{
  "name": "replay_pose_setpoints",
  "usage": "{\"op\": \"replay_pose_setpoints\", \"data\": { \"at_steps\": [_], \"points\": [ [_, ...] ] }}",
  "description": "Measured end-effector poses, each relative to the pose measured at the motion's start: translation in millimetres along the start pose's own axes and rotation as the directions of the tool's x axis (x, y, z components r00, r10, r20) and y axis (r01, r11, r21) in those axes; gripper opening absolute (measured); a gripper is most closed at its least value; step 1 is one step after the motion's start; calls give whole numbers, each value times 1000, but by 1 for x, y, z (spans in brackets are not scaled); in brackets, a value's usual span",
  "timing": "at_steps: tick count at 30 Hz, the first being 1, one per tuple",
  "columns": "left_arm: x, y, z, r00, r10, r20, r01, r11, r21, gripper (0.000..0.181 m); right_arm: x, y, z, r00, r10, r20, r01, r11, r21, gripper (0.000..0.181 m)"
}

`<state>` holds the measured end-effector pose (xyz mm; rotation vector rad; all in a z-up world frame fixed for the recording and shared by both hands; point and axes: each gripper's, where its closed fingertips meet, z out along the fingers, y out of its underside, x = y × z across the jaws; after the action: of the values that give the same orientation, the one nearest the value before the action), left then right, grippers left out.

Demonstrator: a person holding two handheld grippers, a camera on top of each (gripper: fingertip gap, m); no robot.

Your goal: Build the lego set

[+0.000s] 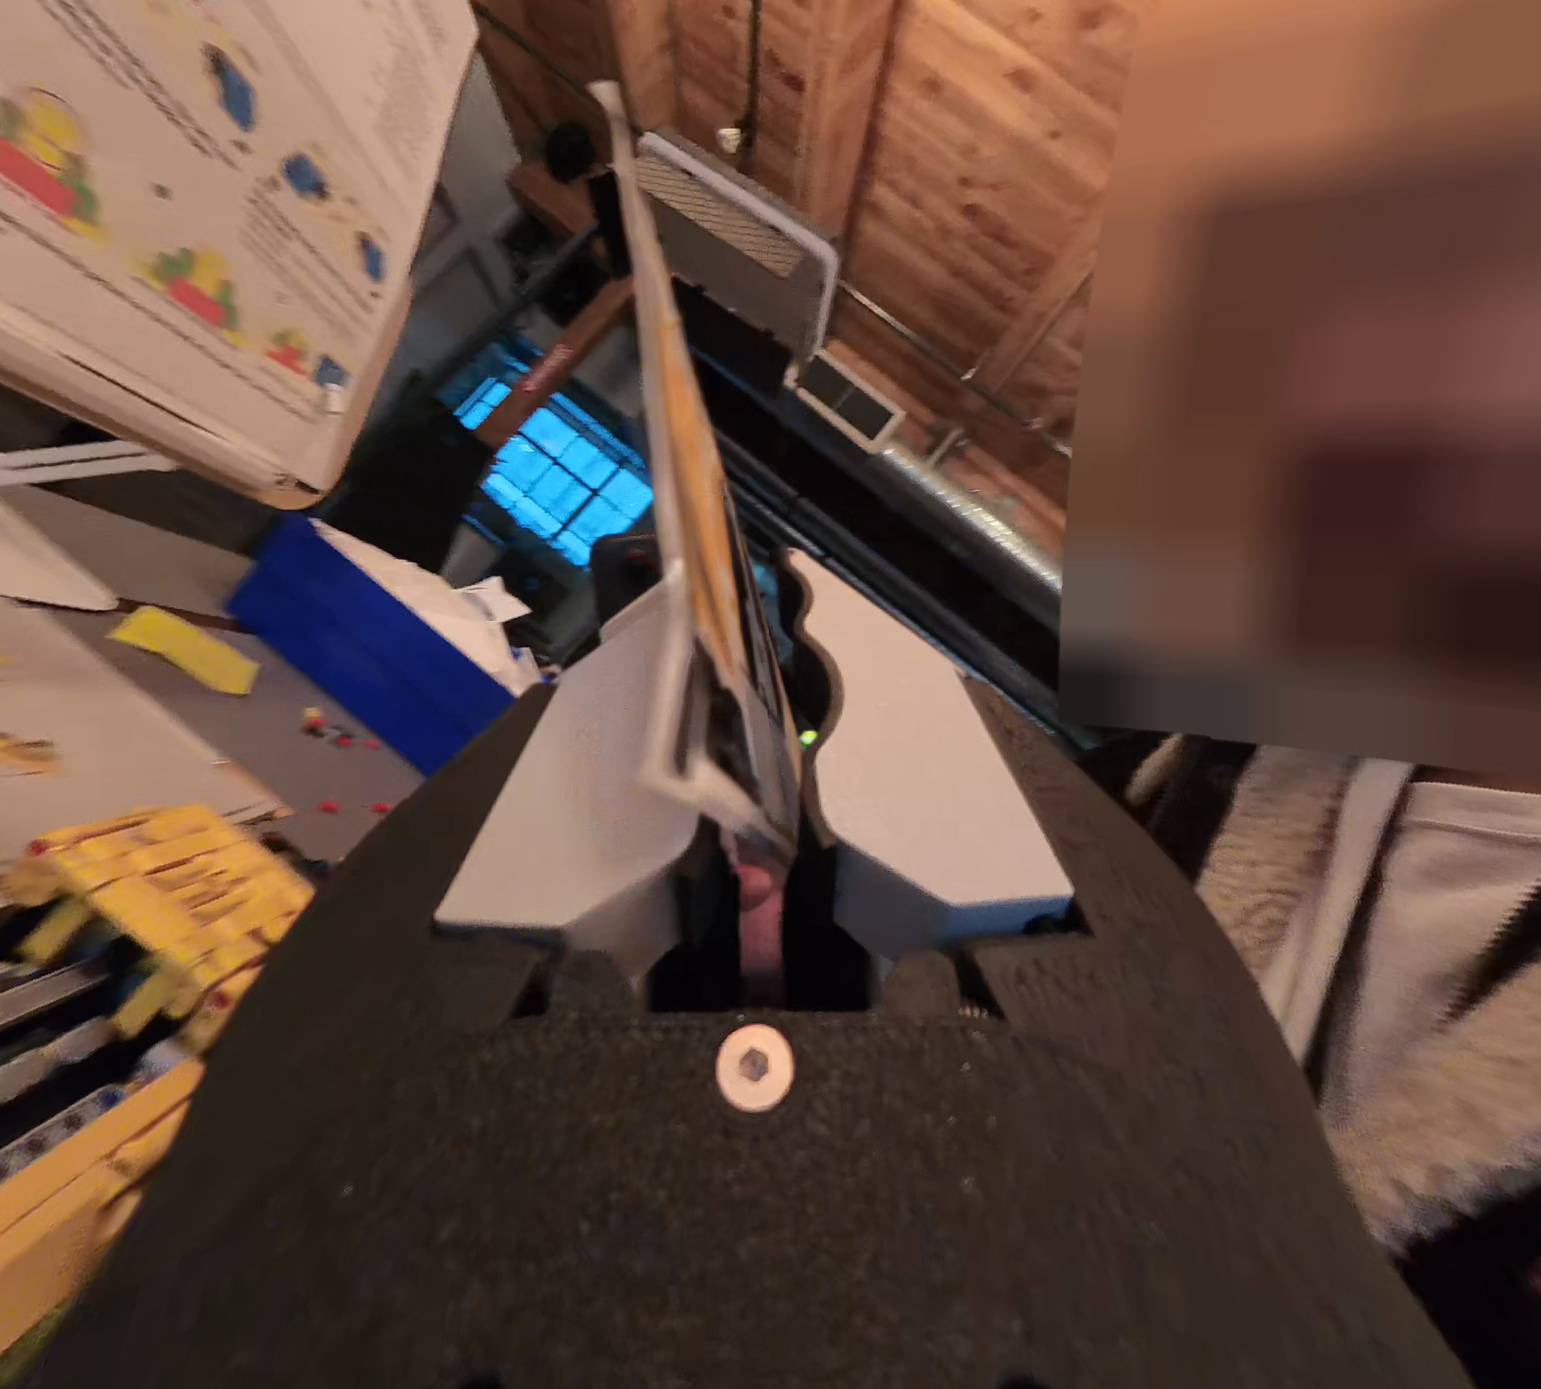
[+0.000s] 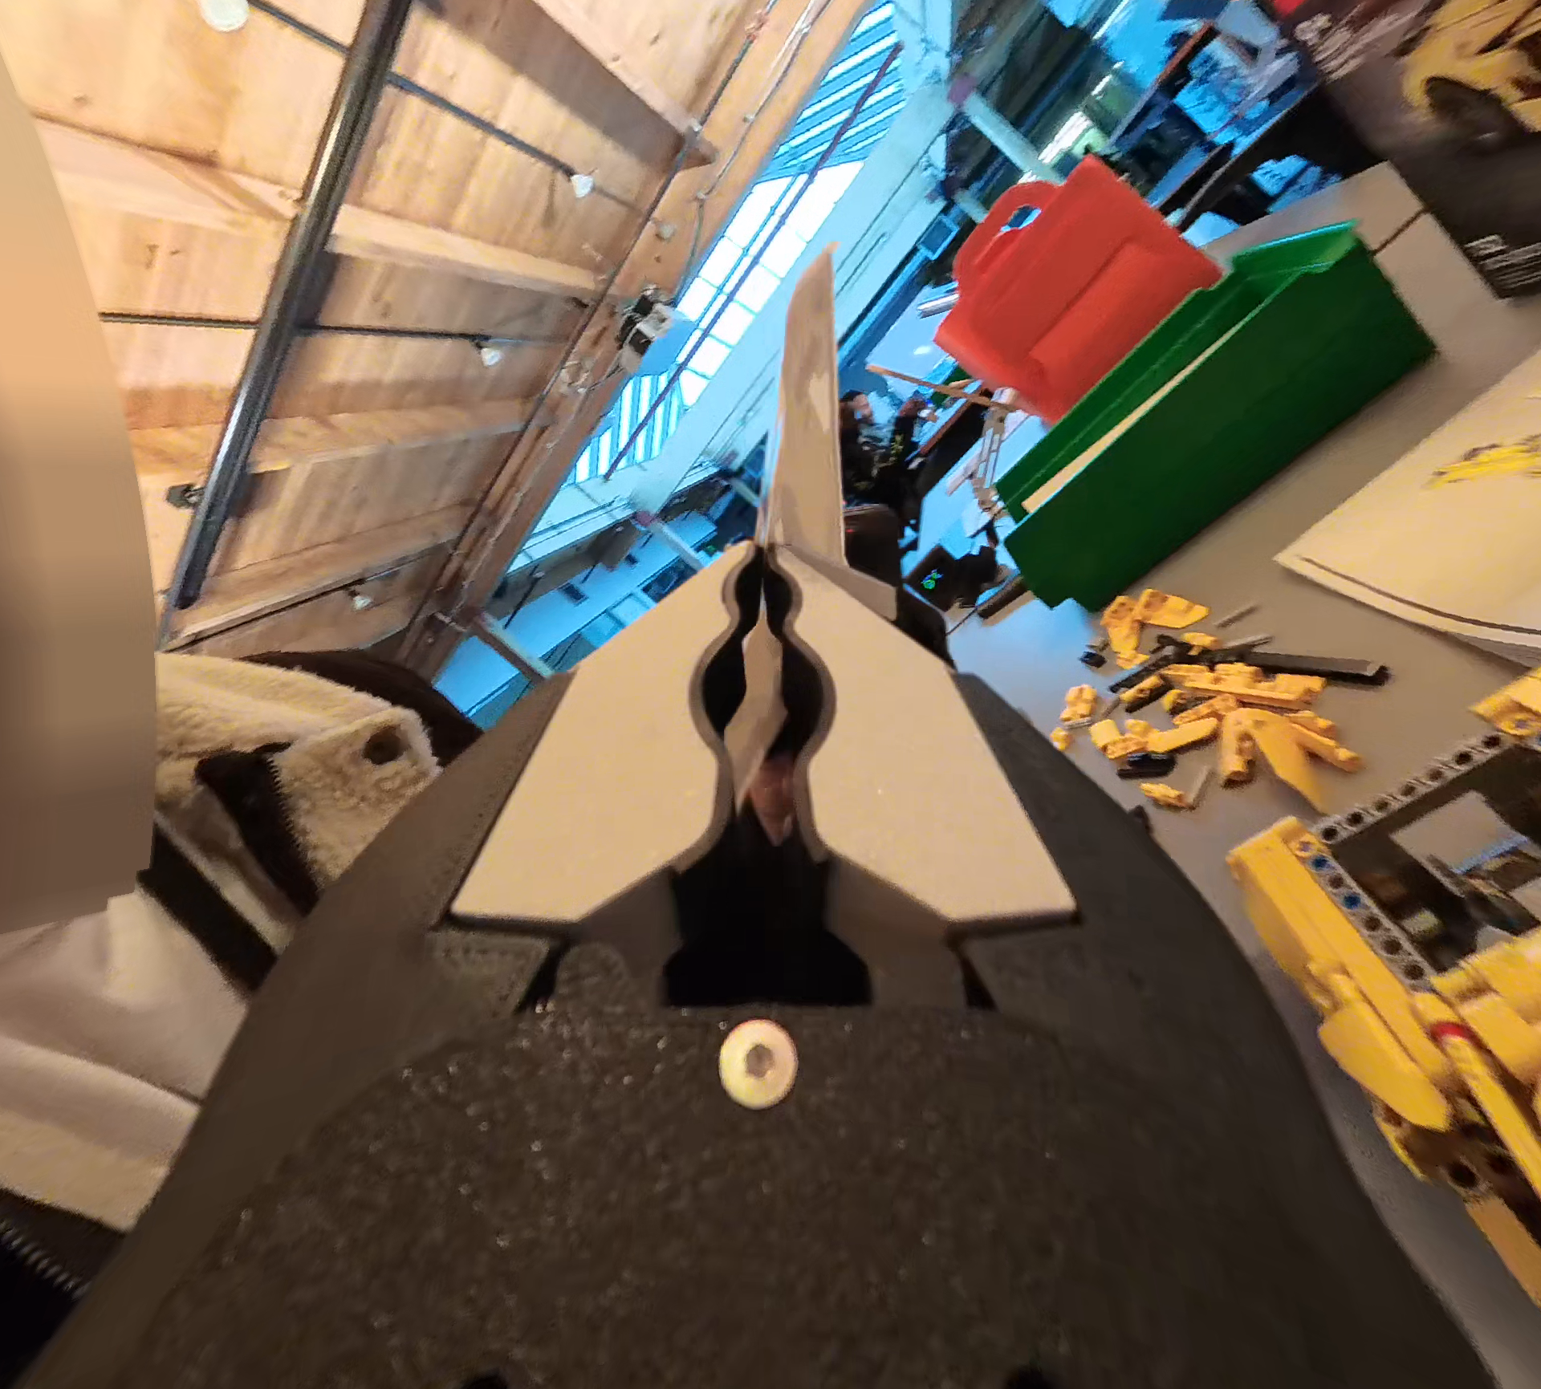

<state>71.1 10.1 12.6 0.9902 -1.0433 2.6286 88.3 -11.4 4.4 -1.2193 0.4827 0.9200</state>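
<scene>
Lego model (image 2: 1401, 957) stands half-built on the surface, just beside the loose yellow pieces (image 2: 1201, 715). Each hand-held gripper, left (image 1: 734, 682) and right (image 2: 763, 599), is closed on a booklet (image 1: 692, 482) edge, lifted above the model. Pulling apart could tear pages.

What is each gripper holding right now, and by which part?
Left gripper pinches a booklet by its near edge; right gripper pinches a thin sheet, likewise edge-on.

The left gripper (image 1: 734, 682) is closed on a thin booklet (image 1: 692, 515), seen edge-on and rising from between its grey fingers (image 1: 584, 765). Left of the gripper lie a blue bin (image 1: 367, 640), an open instruction page (image 1: 208, 140) and a yellow model (image 1: 167, 899)
</scene>
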Motion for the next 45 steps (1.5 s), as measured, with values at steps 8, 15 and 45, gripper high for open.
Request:
{"op": "replay_pose_setpoints", "data": {
  "at_steps": [8, 15, 45],
  "points": [
    [-9, 6, -2, 995, 73, 74, -70, 997, -40, 4, 7, 1, 1, 999, -20, -50, 19, 1000, -9, 0],
    [-9, 7, -3, 993, 87, 82, -84, 996, -44, 0, 7, 3, 2, 999, -14, -52, 13, 1000, -15, 0],
    [75, 26, 3, 911, -38, -411, -18, 991, -133, 0, -71, 42, 26, 955, -187, 231, 235, 952, -197, 16]
  ]
}}
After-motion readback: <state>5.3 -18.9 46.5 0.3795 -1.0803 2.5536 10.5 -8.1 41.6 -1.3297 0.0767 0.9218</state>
